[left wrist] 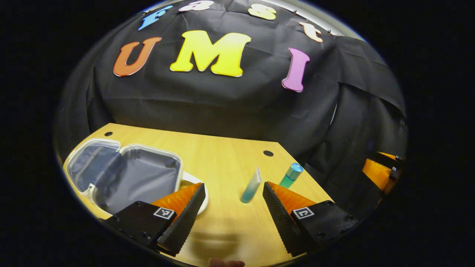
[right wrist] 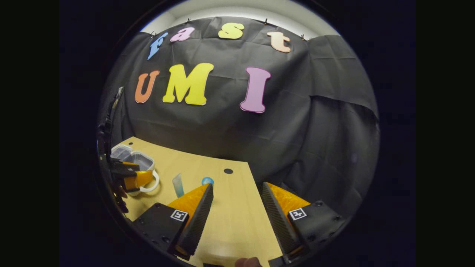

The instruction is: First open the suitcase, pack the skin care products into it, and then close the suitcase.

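My left fingers [left wrist: 233, 207] stand wide apart, holding nothing, above the wooden counter [left wrist: 222, 155]. The open suitcase [left wrist: 122, 174], grey lining showing, lies beyond my left-hand fingertip. A teal tube [left wrist: 251, 185] stands just ahead between my fingers, a blue-capped bottle [left wrist: 291, 175] beyond the right-hand one. My right fingers [right wrist: 237, 207] also gape empty over the counter's edge.

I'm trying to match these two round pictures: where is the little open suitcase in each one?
Left gripper view: the suitcase lies open at lower left, just behind the left jaws.
Right gripper view: the suitcase is small at the far left edge of the table.
Shared landmark: the standing tube on the table.
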`<state>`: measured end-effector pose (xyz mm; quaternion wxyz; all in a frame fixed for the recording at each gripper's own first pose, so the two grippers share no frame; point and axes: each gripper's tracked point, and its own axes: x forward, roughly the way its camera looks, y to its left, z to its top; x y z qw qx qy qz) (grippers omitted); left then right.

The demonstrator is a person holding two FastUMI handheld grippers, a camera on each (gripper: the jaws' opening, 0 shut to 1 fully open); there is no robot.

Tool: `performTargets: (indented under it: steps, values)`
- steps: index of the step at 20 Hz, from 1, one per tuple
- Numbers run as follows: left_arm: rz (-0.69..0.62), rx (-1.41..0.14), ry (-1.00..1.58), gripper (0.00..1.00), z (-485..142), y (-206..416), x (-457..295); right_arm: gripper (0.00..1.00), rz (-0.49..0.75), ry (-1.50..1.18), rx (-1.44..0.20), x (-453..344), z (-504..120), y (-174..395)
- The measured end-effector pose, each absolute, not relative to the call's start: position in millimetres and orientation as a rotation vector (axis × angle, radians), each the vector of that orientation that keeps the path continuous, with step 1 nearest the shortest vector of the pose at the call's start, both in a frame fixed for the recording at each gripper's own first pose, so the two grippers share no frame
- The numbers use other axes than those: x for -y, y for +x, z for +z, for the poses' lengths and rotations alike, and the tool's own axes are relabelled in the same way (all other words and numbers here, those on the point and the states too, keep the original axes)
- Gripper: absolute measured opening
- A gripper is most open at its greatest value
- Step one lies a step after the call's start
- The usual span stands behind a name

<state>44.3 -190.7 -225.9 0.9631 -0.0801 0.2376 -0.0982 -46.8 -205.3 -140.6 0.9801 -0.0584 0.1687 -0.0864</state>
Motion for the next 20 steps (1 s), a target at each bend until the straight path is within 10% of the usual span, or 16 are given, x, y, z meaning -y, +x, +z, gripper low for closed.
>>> performTargets:
  steps: [13, 20]
  values:
    - [-0.252, -0.606, -0.052, 1.0, -342.3, 117.8, 244.9, 0.8, -0.205, -0.147, -0.475, 254.6, -183.2, -59.3]
    - [-0.264, -0.667, -0.035, 0.77, -359.4, 123.3, 243.6, 0.8, -0.083, -0.073, -0.499, 217.0, -221.8, -17.5]
